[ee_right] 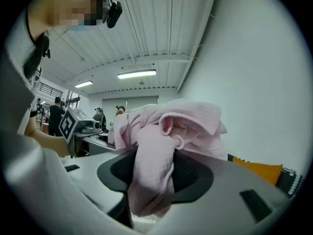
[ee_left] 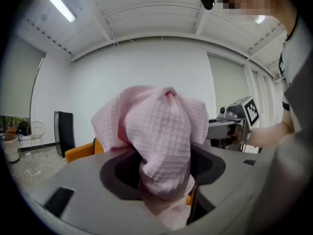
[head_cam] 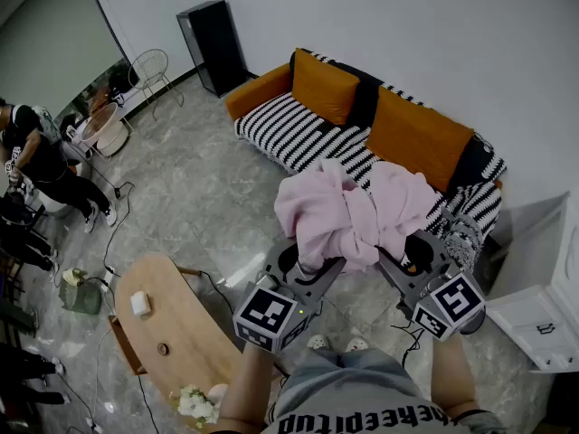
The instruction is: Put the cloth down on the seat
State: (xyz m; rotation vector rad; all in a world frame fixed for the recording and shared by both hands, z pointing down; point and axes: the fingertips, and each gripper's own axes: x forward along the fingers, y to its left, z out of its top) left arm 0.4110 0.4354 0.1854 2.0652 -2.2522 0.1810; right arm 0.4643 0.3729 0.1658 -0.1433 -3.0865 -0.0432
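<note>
There is one pink waffle-textured cloth (head_cam: pixel 344 211), and two grippers hold it together. The left gripper (head_cam: pixel 303 268) has its fingers (ee_left: pixel 205 164) set wide, with a thick bunch of the cloth pressed between them. The right gripper (head_cam: pixel 407 251) does the same: its fingers (ee_right: pixel 193 175) are wide and clamped on another bunch. The cloth is bunched between the two grippers, in front of the one sofa with a black-and-white striped seat (head_cam: pixel 289 129). In the head view it covers the right part of that seat, but I cannot tell if it touches it. Two orange cushions (head_cam: pixel 323 87) lean against the sofa back. One oval wooden bench (head_cam: pixel 172 319) stands at the lower left, and one tall black cabinet (head_cam: pixel 213 48) stands by the wall.
</note>
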